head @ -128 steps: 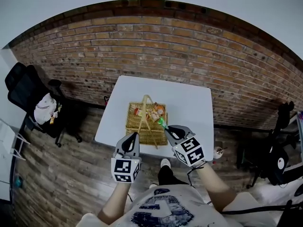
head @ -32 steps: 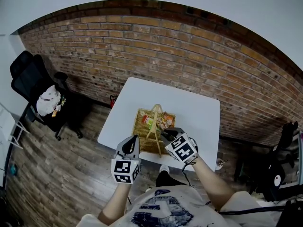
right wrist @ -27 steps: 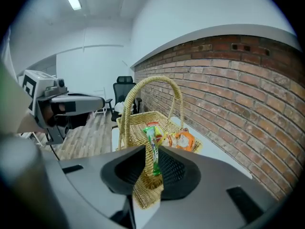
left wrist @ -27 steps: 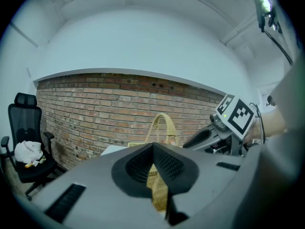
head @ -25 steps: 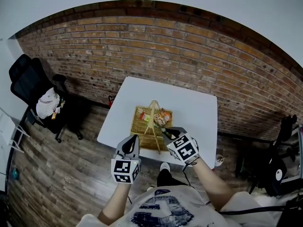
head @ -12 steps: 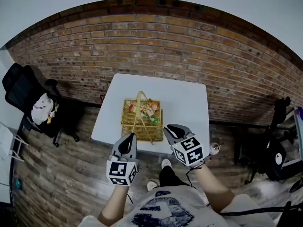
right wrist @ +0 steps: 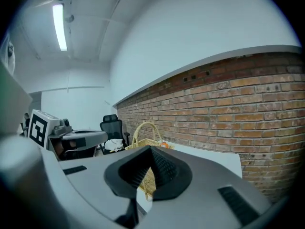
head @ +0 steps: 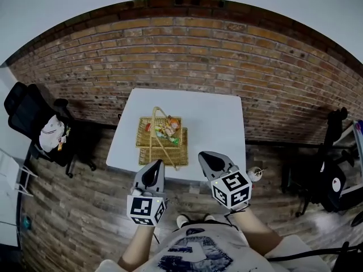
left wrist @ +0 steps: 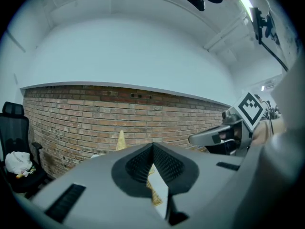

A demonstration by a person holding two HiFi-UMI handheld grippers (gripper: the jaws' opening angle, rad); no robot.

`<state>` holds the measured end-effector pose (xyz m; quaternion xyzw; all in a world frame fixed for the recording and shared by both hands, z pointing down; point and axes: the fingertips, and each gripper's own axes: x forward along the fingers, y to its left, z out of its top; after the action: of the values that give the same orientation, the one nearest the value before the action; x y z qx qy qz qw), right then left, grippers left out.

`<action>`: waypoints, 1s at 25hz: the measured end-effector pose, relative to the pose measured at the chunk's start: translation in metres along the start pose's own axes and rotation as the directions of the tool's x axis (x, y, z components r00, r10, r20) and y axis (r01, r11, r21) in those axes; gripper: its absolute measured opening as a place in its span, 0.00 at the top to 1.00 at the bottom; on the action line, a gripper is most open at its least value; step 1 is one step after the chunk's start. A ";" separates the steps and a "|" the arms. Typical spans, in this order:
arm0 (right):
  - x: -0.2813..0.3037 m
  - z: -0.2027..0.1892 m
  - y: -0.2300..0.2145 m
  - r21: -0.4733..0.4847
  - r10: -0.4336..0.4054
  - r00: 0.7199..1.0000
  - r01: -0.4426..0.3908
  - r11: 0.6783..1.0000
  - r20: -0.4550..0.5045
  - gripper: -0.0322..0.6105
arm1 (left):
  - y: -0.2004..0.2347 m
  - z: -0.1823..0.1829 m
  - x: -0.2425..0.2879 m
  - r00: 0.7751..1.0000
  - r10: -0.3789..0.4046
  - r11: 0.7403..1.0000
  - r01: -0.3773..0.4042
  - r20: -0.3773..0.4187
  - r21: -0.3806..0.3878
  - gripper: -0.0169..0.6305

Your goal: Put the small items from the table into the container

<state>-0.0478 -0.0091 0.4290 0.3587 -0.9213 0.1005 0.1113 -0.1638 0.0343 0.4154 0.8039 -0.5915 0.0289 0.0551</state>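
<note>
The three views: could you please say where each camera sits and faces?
Head view: on the person's head, looking steeply down at table and basket; forearms, left gripper and right gripper show.
Left gripper view: rides the left gripper, facing the brick wall past its shut jaws; right gripper at right.
Right gripper view: rides the right gripper, facing the basket past its shut jaws; left gripper at left.
All three share the basket.

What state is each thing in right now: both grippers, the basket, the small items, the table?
left gripper: shut, nothing between the jaws.
right gripper: shut, nothing between the jaws.
basket: upright on the table, handle standing up.
small items: lying inside the basket.
table: carries only the basket.
</note>
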 end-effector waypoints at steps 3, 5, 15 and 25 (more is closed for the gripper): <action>-0.018 0.002 -0.008 -0.010 -0.004 1.000 0.004 1.000 0.023 0.92 | -0.020 0.004 0.001 1.000 0.005 1.000 -0.005 0.001 0.007 0.90; -0.029 0.004 -0.014 -0.016 -0.004 0.999 0.005 1.000 0.034 0.92 | -0.032 0.008 0.003 1.000 0.010 1.000 -0.010 0.004 0.013 0.90; -0.074 0.007 -0.038 -0.006 0.016 0.997 -0.016 1.000 0.073 0.92 | -0.084 0.015 0.005 0.999 0.034 0.999 -0.034 -0.005 0.035 0.90; -0.104 0.003 -0.060 -0.021 0.030 0.996 -0.028 0.999 0.083 0.92 | -0.122 0.015 0.019 0.999 0.034 0.999 -0.034 0.006 0.038 0.90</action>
<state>0.0669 0.0131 0.4035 0.3479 -0.9313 0.0778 0.0751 -0.0418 0.0502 0.3964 0.7947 -0.6046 0.0388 0.0378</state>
